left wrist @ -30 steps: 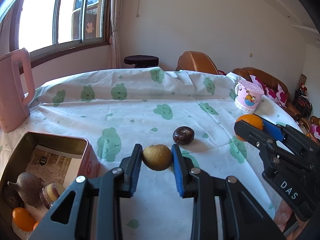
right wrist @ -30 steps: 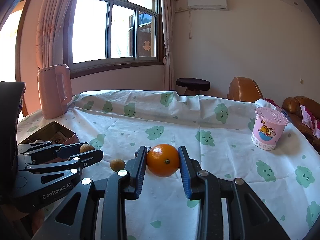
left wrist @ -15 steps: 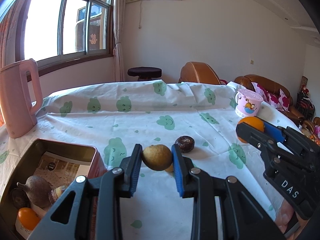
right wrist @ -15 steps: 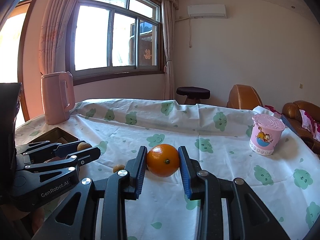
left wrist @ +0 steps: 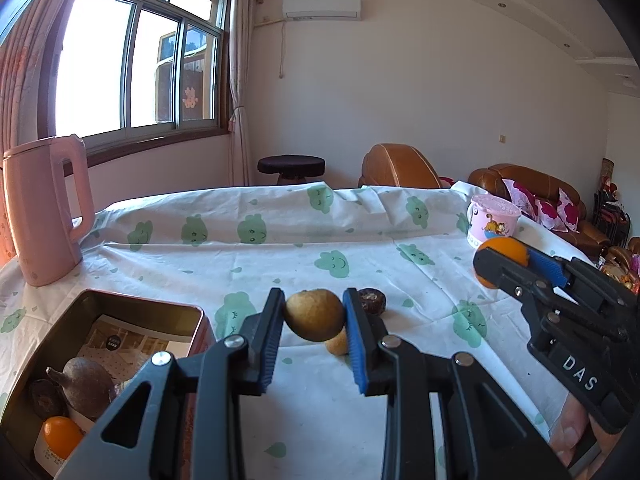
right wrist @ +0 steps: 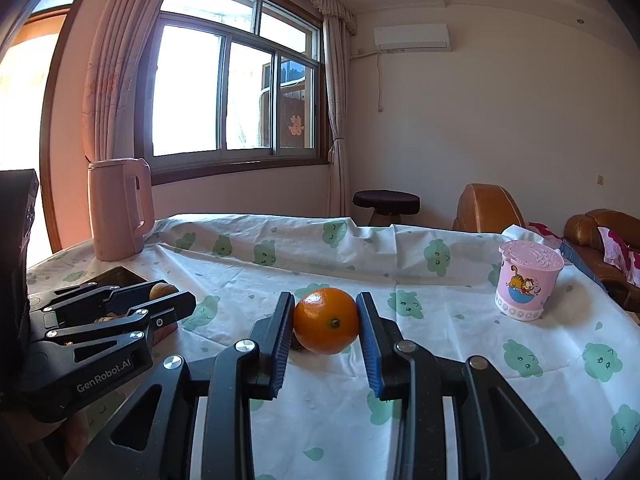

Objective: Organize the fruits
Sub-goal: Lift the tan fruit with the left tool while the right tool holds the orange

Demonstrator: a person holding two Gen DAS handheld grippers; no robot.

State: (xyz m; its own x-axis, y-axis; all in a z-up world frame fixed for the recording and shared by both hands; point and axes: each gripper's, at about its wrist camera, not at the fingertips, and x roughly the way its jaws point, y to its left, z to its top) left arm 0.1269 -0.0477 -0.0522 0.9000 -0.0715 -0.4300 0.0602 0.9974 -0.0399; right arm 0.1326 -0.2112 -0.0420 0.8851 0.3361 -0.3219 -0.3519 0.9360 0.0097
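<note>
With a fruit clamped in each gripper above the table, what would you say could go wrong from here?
1. The yellow-brown fruit is round and pinched only at its sides by the left gripper; it may slip and roll across the tablecloth.
2. The orange in the right gripper is held likewise.
3. The tin box already holds fruit, so dropping more in may bruise them.

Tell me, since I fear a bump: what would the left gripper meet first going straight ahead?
Probably the dark fruit on the cloth just beyond the left gripper, which holds a brown fruit; depth is unclear.
</note>
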